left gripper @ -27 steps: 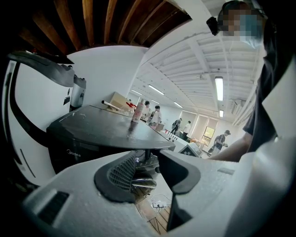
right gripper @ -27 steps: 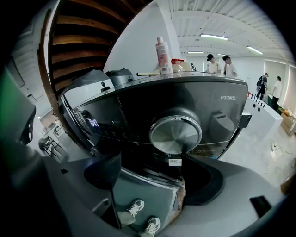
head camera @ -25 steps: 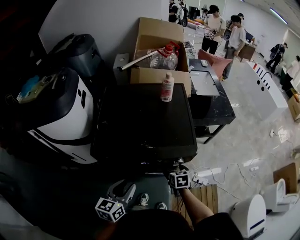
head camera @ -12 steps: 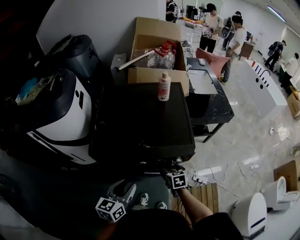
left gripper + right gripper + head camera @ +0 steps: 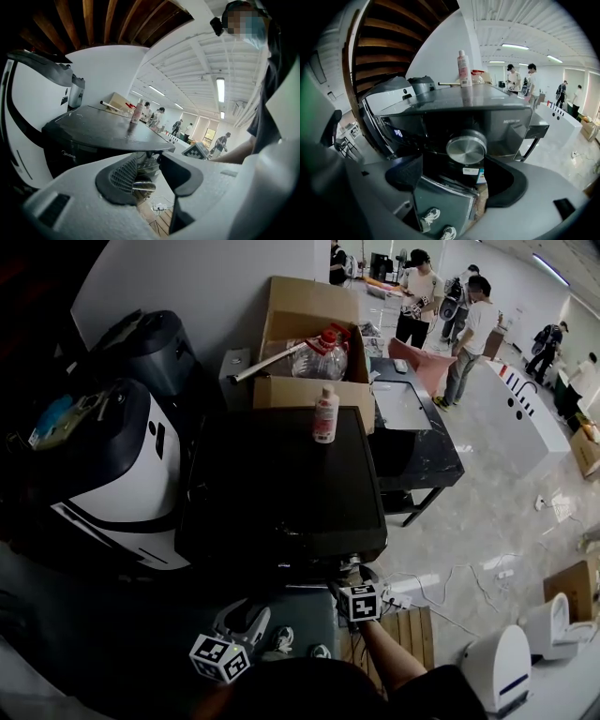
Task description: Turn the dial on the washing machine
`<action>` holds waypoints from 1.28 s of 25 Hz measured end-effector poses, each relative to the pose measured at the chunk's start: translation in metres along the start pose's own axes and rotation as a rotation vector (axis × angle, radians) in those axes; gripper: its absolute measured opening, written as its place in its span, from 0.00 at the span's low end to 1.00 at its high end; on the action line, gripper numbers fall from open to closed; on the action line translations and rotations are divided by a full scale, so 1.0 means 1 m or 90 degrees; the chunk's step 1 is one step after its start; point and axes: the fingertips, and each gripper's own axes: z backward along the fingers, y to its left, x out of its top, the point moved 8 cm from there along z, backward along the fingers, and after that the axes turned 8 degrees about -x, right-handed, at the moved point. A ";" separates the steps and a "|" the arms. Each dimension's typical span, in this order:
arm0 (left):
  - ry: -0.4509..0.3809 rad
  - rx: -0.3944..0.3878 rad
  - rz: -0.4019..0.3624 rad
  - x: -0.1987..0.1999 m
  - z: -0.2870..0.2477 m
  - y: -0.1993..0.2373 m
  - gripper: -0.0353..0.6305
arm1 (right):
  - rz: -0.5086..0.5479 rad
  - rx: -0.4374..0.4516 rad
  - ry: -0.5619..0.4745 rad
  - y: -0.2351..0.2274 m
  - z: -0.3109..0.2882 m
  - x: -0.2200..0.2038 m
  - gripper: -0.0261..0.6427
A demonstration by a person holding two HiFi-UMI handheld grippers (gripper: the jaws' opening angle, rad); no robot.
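The black washing machine [image 5: 281, 484] fills the middle of the head view. Its round silver dial [image 5: 466, 148] sits on the dark front panel, straight ahead in the right gripper view. My right gripper [image 5: 457, 172] is open, its dark pads [image 5: 405, 171] standing wide to either side just below and in front of the dial, without touching it. In the head view the right gripper [image 5: 354, 577] is at the washer's front right corner. My left gripper [image 5: 242, 622] hangs lower left, away from the washer front [image 5: 70, 150]. The left gripper [image 5: 151, 172] is open with nothing held.
A pink-and-white bottle [image 5: 324, 415] stands on the washer's top at the back. Behind it is an open cardboard box [image 5: 314, 343]. A white appliance [image 5: 122, 465] is close on the left, a black table [image 5: 412, 427] on the right. Cables and a power strip [image 5: 403, 599] lie on the floor.
The right gripper has stayed at the washer's front right corner and the left gripper low on the left. Only the head view has shifted slightly.
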 end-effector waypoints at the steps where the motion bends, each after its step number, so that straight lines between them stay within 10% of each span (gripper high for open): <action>1: -0.001 -0.004 0.000 0.000 -0.002 -0.001 0.29 | 0.009 -0.008 -0.015 -0.001 0.005 0.005 0.62; 17: -0.006 -0.025 -0.002 0.002 -0.006 -0.001 0.29 | 0.129 -0.013 -0.042 0.013 0.020 0.025 0.61; 32: -0.010 -0.008 0.006 0.000 0.001 0.003 0.29 | 0.094 -0.021 -0.006 0.003 0.007 0.019 0.62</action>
